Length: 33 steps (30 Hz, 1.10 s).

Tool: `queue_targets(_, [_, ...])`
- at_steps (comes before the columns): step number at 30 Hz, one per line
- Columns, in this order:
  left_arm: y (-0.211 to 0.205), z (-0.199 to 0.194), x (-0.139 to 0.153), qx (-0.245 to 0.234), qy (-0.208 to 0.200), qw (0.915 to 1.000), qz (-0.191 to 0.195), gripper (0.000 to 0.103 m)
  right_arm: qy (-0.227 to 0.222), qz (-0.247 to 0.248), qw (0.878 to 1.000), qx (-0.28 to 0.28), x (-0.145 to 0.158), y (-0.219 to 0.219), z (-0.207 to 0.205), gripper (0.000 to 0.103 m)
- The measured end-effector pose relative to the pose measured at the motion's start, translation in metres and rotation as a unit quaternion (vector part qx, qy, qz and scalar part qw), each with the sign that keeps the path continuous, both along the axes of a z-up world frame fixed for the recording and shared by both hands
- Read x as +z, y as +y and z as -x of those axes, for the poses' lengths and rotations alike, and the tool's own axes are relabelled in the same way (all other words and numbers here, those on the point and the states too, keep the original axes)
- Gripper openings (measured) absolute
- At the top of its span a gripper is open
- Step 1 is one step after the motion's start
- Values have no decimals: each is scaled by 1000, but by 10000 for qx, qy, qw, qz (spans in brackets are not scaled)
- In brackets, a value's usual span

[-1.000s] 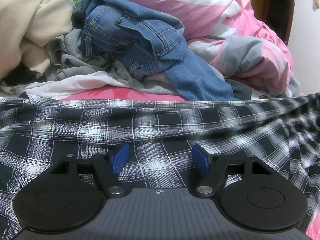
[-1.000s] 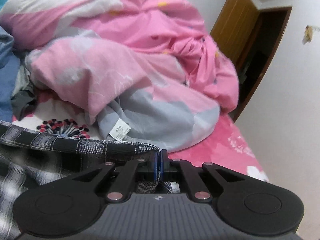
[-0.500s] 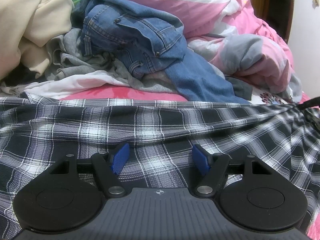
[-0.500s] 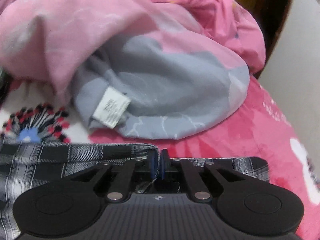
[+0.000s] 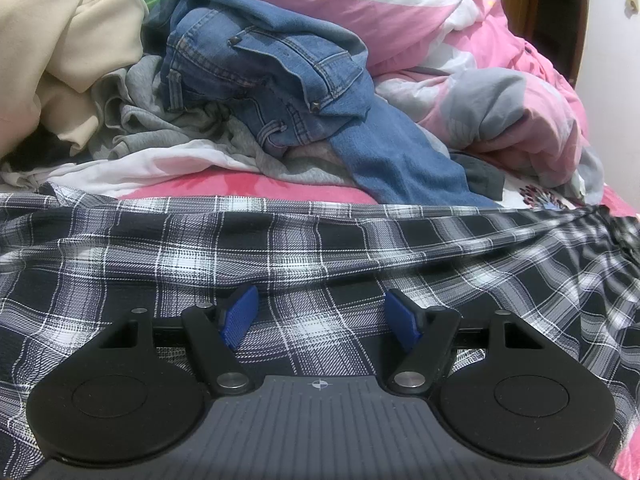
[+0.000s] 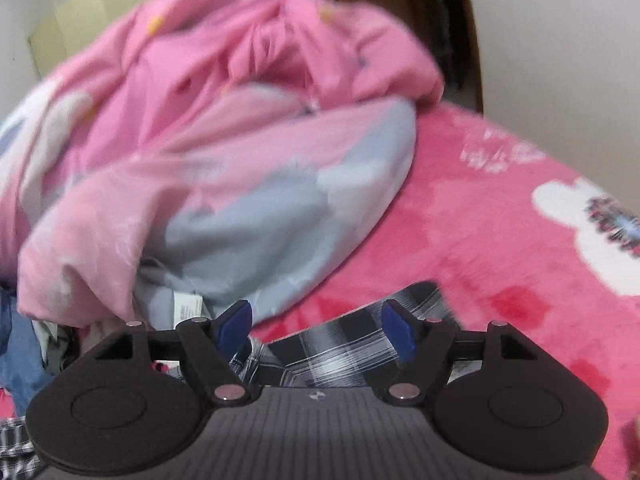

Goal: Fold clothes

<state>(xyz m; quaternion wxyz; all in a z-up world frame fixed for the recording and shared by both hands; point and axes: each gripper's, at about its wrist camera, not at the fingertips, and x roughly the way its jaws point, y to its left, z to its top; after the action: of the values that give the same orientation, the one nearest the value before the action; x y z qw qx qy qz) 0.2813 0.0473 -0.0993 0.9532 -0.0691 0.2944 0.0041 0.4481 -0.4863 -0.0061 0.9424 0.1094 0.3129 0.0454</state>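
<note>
Your black-and-white plaid flannel shirt (image 5: 320, 248) lies spread flat across the near part of the pink floral bed (image 6: 500, 216), which suits a fold: the cloth is stretched wide, so an edge can be brought over cleanly. Your left tongs (image 5: 320, 316) hover just above the middle of the shirt with the blue pads well apart, pinching nothing; they seem to be waiting there for the other side to be laid out. Your right tongs (image 6: 316, 328) are opening at this moment, and a corner of the plaid shirt shows between the parted pads without either pad pressing on it, so that corner looks let go onto the bed near its right side. That view is blurred, so the exact lie of the corner is hard to tell. Beyond the shirt, the crumpled blue denim jeans (image 5: 280, 80), the cream garment (image 5: 68, 52) and the grey knit clothes (image 5: 160, 128) sit heaped together, likely the pile awaiting folding, with the bunched pink-and-grey quilt (image 6: 224, 152) pushed aside beside them to keep the working area free.
</note>
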Motion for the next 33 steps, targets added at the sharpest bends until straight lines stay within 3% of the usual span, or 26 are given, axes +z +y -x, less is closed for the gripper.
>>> queue_targets(4, [0,0,0,2,1,10000,1,71,-300,738,9928,899,-6,33,40,69])
queue_targets(9, [0,0,0,-1,-1,10000,13,71,-425,1890,9570,2161,-42,100,80,63])
queue_targets(11, [0,0,0,-3,-2,10000,20,72,-294,2293,9416,2449,-59,120,84,55])
queue_targets(12, [0,0,0,-4,-3,10000,25,72,-189,2512,9378,2390,-67,124,81,45])
queue_targets(14, [1,0,0,-6,-3,10000,33,72,-138,2411,9456,2180,-71,118,72,26])
queue_targets(15, [1,0,0,-7,-2,10000,36,72,-158,2310,9510,2048,-70,112,68,8])
queue_targets(16, [1,0,0,-8,-1,10000,37,72,-211,2241,9559,1885,-67,106,64,4])
queue_targets(23, [1,-1,0,-13,7,10000,46,72,-562,1408,9870,537,-36,33,25,4])
queue_targets(29, [1,-1,0,-18,14,10000,51,73,-469,1105,9924,-257,-36,-11,-24,4])
queue_targets(33, [1,-1,0,-22,18,10000,51,73,-300,1149,9921,-412,-52,-19,-51,4])
